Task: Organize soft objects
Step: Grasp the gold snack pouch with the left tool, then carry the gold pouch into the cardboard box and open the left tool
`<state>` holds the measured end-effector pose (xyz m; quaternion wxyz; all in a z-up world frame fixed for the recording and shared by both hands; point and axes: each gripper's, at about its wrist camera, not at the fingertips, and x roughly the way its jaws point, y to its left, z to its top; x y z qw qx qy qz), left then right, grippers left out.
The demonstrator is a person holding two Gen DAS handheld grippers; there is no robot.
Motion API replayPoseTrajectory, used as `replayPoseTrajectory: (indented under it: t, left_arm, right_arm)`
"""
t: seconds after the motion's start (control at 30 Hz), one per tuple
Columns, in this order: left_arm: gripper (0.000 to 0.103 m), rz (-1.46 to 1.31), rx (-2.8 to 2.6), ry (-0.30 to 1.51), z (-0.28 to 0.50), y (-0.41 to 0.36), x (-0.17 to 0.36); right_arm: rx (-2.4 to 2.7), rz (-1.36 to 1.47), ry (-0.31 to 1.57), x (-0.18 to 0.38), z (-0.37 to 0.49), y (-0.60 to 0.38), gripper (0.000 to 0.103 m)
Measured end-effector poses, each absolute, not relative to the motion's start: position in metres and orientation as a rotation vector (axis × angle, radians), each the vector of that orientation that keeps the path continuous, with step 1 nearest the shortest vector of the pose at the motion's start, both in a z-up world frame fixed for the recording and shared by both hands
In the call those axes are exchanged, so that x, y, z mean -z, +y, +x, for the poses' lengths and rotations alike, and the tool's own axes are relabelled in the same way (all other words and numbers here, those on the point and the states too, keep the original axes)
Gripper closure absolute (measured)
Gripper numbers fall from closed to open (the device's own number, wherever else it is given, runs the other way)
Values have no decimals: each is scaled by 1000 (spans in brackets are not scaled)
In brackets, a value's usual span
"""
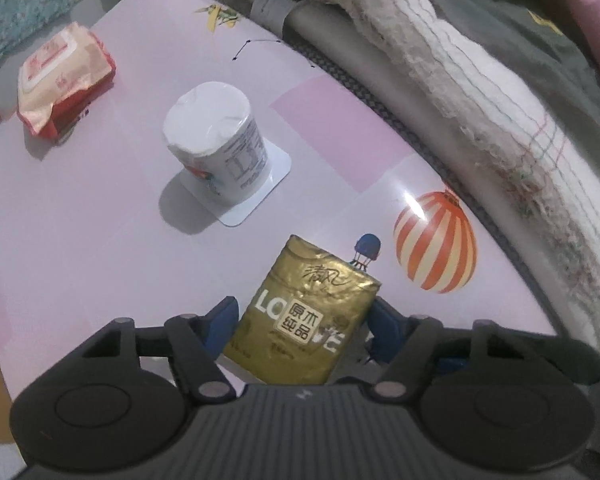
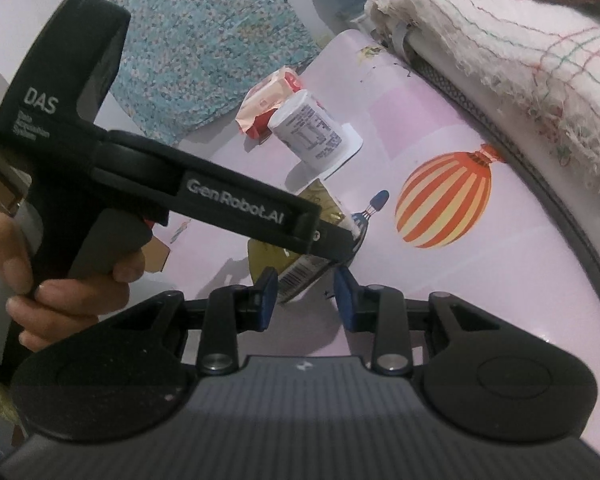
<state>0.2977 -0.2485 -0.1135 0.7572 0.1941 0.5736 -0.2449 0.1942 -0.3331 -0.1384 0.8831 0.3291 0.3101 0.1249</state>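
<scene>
Pink tabletop (image 1: 80, 248) printed with a striped balloon (image 1: 436, 242) fills both of our views, with a frayed cream blanket (image 1: 460, 68) heaped along its far edge. Near the balloon lies the gold tissue pack (image 1: 304, 320), and our left gripper (image 1: 300, 320) points steeply down over it, its 2 blue fingers (image 1: 220, 322) set on either side of the pack. We cannot tell whether the pads press the wrapper. From the right wrist we see a hand (image 2: 40, 276) on that gripper's black handle. Our right gripper (image 2: 306, 298) hangs just beside the pack, jaws partly spread with only tabletop between them. Farther back stands 1 wrapped white paper roll (image 1: 216, 144) on a white card (image 1: 260, 188). Beyond it lies 1 red-and-cream wipes pack (image 1: 62, 80), and a blue patterned cloth (image 2: 216, 40) lies off the table's far corner.
</scene>
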Motion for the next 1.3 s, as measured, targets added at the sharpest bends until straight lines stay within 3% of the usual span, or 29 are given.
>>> replayPoseTrajectory:
  t: [0.33,0.77,1.3]
  left_arm:
    - [37,328,525,1310,293,-243,100]
    - [38,237,555,1142,227,-221,1]
    - [39,-25,328,905,114,-48,-96]
  right_arm:
    - [-258,694,635,134,196,-331,71]
    - [-277,614,475,62,146,-322,70]
    - [-593,401,366,-39,97,-209,70]
